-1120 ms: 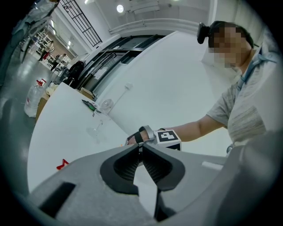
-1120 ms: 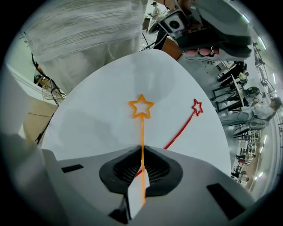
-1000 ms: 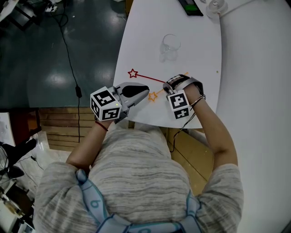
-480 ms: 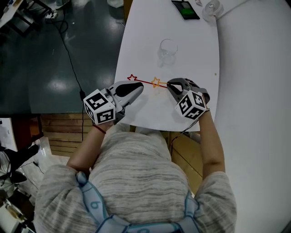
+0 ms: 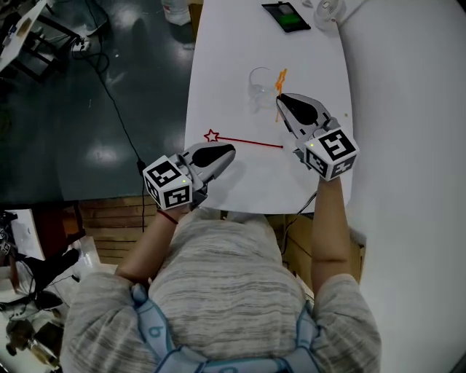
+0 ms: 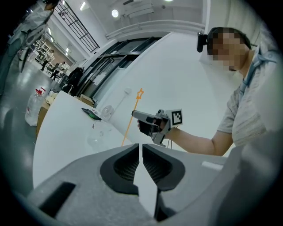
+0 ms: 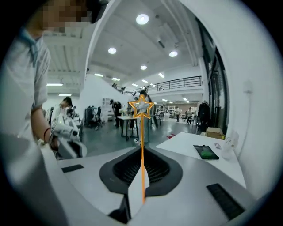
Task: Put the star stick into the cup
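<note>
My right gripper (image 5: 279,99) is shut on an orange star stick (image 5: 281,77) and holds it above the white table (image 5: 233,44), just right of a clear glass cup (image 5: 259,81). In the right gripper view the orange star stick (image 7: 142,132) stands up from between the jaws with its star on top. A red star stick (image 5: 247,142) lies flat on the table. My left gripper (image 5: 230,151) rests shut near its star end, with nothing in it. From the left gripper view I see the right gripper (image 6: 135,114), the orange stick (image 6: 131,118) and the cup (image 6: 95,137).
A phone with a green screen (image 5: 285,16) lies at the table's far end, next to another glass item (image 5: 328,9). The table's curved left edge drops to a dark floor with a cable (image 5: 116,109) and a bottle (image 5: 175,9).
My right gripper has lifted the orange star stick off the table and carried it away from me to beside the cup. The left gripper has barely moved.
</note>
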A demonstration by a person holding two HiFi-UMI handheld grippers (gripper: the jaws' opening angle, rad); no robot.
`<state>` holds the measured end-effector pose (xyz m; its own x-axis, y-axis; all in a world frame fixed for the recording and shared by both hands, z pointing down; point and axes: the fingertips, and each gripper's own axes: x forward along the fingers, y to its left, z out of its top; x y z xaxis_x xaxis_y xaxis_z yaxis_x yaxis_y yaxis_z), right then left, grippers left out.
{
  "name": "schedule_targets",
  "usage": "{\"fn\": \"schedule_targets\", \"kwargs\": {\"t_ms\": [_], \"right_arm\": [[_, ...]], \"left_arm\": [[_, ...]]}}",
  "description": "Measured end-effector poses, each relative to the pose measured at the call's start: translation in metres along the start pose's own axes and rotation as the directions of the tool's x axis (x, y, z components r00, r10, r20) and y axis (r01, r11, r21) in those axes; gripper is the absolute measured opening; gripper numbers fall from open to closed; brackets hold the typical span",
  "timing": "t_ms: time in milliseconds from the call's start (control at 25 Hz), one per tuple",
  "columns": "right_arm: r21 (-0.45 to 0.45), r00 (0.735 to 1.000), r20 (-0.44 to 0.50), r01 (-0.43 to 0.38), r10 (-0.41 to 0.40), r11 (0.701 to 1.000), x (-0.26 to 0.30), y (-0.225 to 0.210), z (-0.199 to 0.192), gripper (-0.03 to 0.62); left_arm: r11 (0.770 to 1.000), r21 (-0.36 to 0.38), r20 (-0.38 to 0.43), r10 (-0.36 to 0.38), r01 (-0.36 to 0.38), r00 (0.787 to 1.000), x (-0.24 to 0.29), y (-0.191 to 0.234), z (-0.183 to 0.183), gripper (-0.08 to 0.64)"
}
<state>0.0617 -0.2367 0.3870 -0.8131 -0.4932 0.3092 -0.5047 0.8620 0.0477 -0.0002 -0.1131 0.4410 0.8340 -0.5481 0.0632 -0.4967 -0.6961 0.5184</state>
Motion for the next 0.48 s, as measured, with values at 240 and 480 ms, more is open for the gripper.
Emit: {"fn": "schedule_targets", "kwargs": {"t_ms": [240,480], "right_arm": [[0.135,0.979,0.178,0.077,-0.1,0.988,0.004,-0.029,0.045,0.021],[0.199,0.948,0.259,0.136,-0.186,0.971,0.011,-0.061,0.061,0.023]], "left_arm": [[1.0,-0.004,-0.04,-0.026,0.026,0.999,0.007,-0.004,-0.007,0.017],[0.999,-0.02,-0.082,-0.043,0.041,0.996,0.014,-0.005,-0.021,0.017]]}}
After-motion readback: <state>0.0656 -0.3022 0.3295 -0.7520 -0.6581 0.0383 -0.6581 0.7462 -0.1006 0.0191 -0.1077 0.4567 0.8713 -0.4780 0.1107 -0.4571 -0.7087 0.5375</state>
